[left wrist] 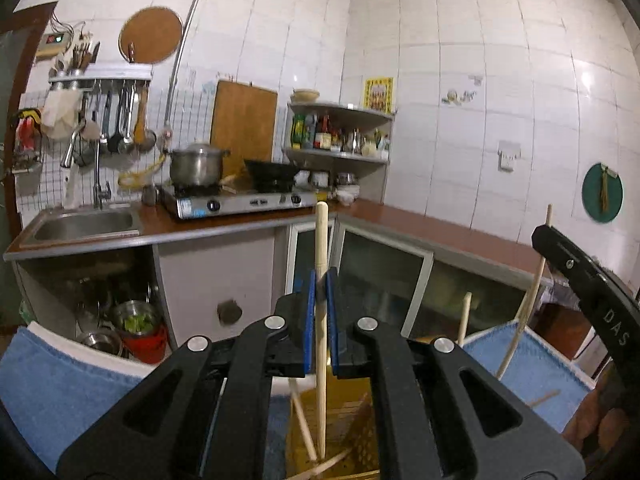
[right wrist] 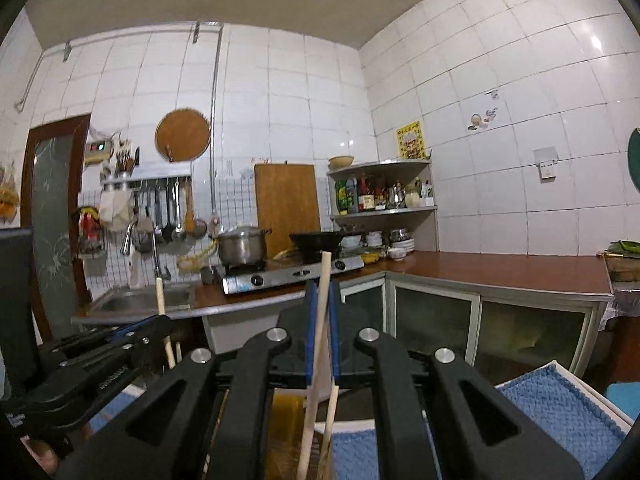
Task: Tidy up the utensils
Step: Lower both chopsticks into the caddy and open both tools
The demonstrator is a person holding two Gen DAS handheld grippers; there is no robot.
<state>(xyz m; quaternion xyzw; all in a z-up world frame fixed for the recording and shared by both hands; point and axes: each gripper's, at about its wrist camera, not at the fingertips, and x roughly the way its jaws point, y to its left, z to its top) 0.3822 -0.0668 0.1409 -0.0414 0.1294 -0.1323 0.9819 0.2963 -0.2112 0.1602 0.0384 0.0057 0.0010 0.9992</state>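
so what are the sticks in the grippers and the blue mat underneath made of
Chopstick in the left hand-held gripper: pale, matte chopstick, looks like unfinished wood or bamboo.
Chopstick in the right hand-held gripper: same pale chopstick, likely wood too.
Blue mat: soft textile, probably terry or waffle-weave towel, judging by its nubby texture.
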